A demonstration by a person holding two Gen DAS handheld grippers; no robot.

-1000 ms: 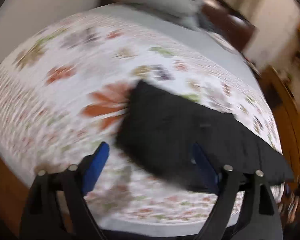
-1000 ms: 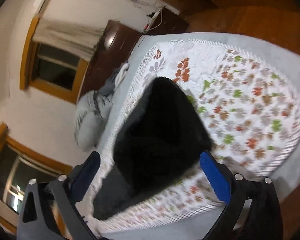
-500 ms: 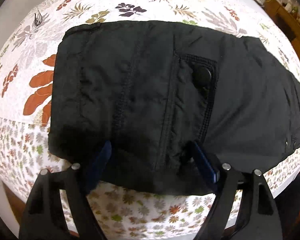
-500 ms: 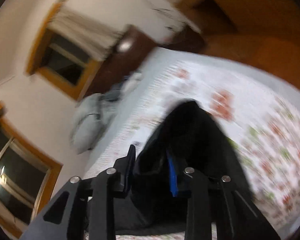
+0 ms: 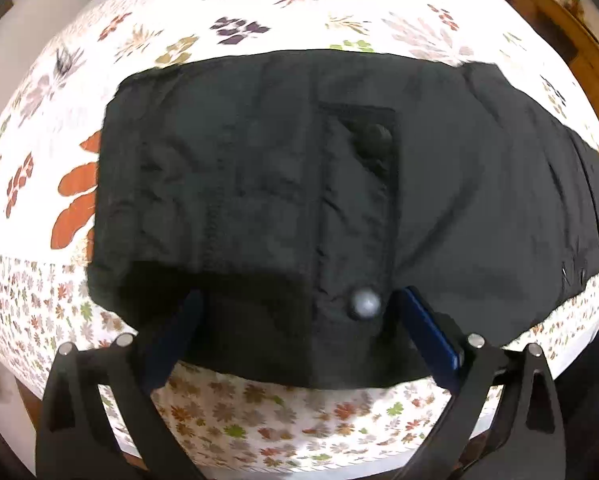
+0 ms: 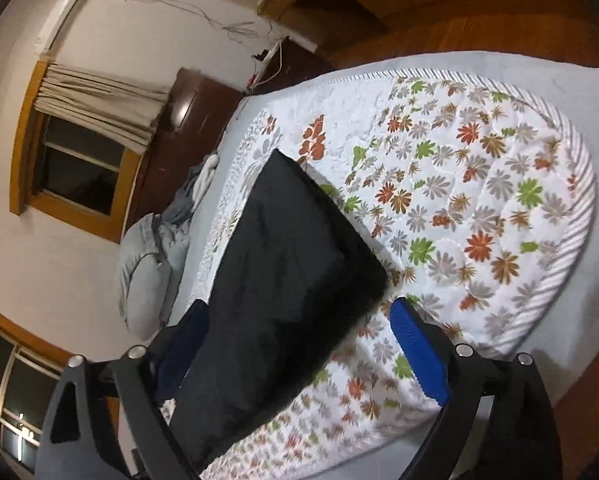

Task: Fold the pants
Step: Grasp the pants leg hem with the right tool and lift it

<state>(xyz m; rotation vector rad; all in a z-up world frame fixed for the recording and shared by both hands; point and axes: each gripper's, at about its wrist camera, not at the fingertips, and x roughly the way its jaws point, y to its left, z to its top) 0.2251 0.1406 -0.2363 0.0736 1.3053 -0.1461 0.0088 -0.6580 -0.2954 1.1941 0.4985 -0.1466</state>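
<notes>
Both grippers have just been opening. The left gripper (image 5: pixel 295 316) now stands wide, pointing down over the near edge of the black pants (image 5: pixel 299 200), whose fabric lies between its blue pads without being pinched. The right gripper (image 6: pixel 299 332), closed narrow half a second ago, is wide again, the folded matte cloth slack between its jaws. Beyond lies the quilted floral bedcover (image 6: pixel 479 200).
</notes>
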